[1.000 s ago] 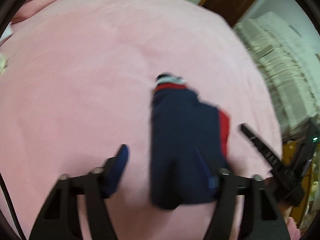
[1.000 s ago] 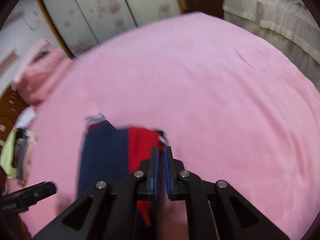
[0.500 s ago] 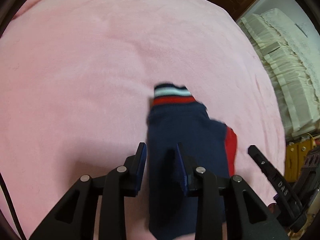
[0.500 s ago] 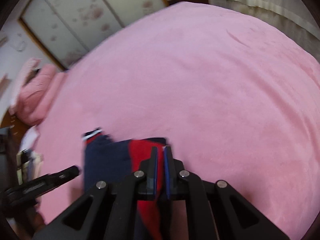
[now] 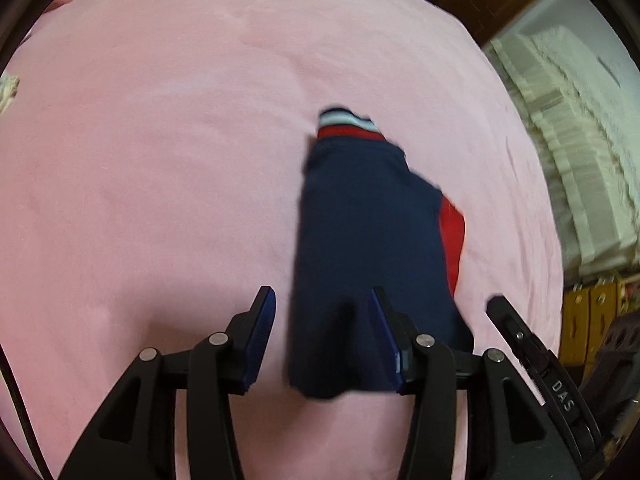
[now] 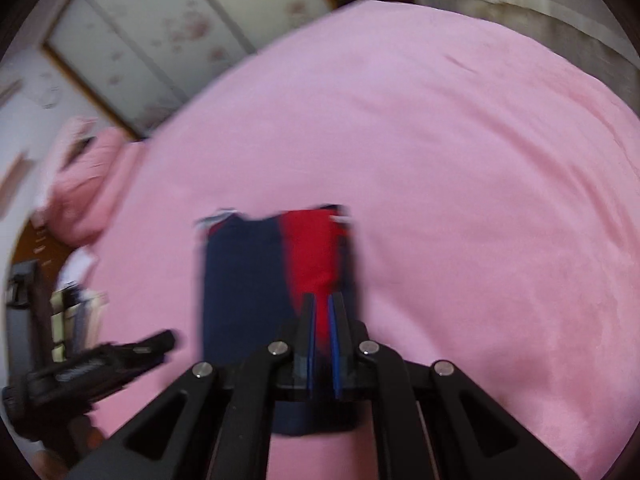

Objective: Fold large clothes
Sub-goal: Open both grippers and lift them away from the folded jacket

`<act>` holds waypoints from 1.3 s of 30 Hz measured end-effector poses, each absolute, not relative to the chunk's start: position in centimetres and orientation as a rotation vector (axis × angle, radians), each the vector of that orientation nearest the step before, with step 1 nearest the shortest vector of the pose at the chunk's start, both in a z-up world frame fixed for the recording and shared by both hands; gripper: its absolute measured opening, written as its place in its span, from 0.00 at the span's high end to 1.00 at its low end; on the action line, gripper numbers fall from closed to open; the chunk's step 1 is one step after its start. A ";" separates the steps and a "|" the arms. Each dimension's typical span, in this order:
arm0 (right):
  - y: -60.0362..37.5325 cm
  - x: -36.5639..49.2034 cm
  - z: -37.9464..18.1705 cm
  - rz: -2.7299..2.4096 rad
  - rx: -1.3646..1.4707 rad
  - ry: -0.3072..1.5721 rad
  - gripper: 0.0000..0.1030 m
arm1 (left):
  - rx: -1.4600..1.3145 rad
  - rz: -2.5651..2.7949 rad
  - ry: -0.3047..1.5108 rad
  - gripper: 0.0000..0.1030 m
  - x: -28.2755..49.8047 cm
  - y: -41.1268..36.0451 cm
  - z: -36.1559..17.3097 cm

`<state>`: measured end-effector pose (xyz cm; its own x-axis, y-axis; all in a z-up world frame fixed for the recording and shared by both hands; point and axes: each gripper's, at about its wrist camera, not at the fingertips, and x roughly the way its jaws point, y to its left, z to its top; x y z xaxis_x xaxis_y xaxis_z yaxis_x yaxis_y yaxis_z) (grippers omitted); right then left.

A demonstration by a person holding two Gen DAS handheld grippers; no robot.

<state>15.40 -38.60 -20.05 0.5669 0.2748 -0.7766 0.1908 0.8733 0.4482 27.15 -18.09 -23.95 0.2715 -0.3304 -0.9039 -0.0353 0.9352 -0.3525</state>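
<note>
A folded navy and red garment (image 5: 368, 240) with a striped cuff at its far end lies on the pink bed cover (image 5: 160, 160). My left gripper (image 5: 320, 296) hovers over its near left edge. The jaws are opening, with one pad over the navy cloth and the other over the pink cover, neither pressing. In the right wrist view the garment (image 6: 244, 288) lies under my right gripper (image 6: 322, 300), which is shut over the red panel. Red shows through the slit, and I cannot tell if cloth is pinched. The left gripper (image 6: 132, 356) shows beside the garment's left edge.
The pink bed cover (image 6: 460, 160) spreads wide beyond the garment. A pink bedding pile (image 6: 88, 184) and stacked clothes (image 6: 76, 316) sit at the left. Floral wardrobe doors (image 6: 180, 32) stand behind. Cream frilled fabric (image 5: 560, 120) and yellow boxes (image 5: 592, 320) lie right of the bed.
My left jaws narrowed around the garment's left edge, then spread again and sank a little. The right gripper stayed shut while its view rolled and shifted sideways over the garment.
</note>
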 end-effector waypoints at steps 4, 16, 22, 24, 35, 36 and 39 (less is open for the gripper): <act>-36.9 14.8 -21.6 0.071 0.435 1.095 0.94 | -0.269 -0.193 1.372 0.49 25.4 -18.7 -26.2; -35.1 11.7 -20.0 0.022 0.306 1.243 0.92 | -0.194 -0.038 1.377 0.17 21.0 -17.3 -23.2; -33.8 11.9 -17.3 0.065 0.331 1.268 0.34 | -0.074 -0.029 1.397 0.08 21.3 -17.7 -20.2; -34.0 11.8 -16.3 0.049 0.318 1.262 0.31 | -0.041 -0.042 1.399 0.08 21.7 -17.5 -19.2; -34.2 11.7 -15.5 0.041 0.286 1.308 0.26 | 0.030 -0.094 1.373 0.07 20.6 -18.4 -17.1; -34.3 11.6 -15.5 0.043 0.295 1.308 0.26 | 0.039 -0.096 1.370 0.07 20.6 -18.5 -17.1; -34.4 11.7 -15.7 0.048 0.290 1.313 0.26 | 0.034 -0.109 1.376 0.08 20.9 -18.6 -17.4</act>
